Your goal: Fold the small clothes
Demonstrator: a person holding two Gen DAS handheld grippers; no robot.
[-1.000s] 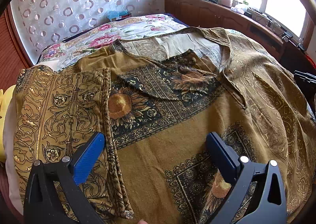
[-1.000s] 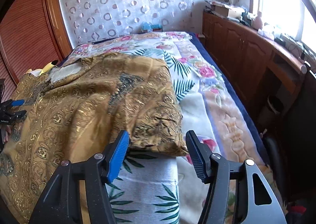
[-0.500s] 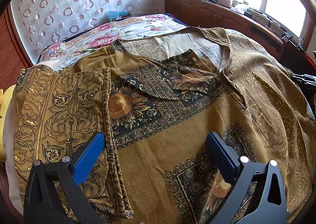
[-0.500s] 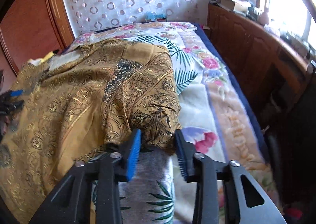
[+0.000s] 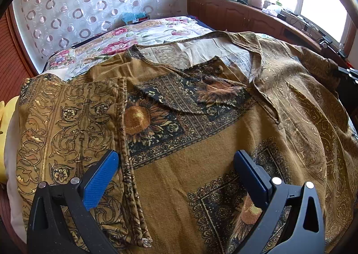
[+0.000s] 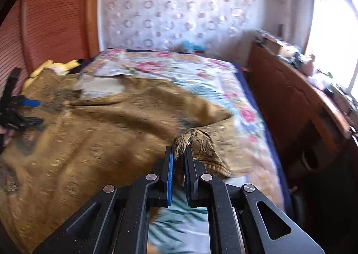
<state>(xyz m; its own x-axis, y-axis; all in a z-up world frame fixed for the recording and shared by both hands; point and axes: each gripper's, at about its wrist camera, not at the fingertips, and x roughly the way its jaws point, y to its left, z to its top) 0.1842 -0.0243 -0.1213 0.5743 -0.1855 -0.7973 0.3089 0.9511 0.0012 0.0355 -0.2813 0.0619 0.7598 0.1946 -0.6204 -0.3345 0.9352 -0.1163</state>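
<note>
The ochre patterned shirt [image 5: 179,164] lies spread across the floral bedspread [image 5: 143,34]. My left gripper [image 5: 174,164] hangs over its front, jaws wide apart and holding nothing. My right gripper [image 6: 179,155] has its jaws clamped on the shirt's raised right-hand edge.

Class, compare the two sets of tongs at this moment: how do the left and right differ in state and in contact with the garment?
The left tongs stand wide open; the right tongs are shut. The left tongs grip nothing of the brown patterned garment; the right tongs pinch a bunched edge of it. Both have black frames, with blue pads showing.
</note>
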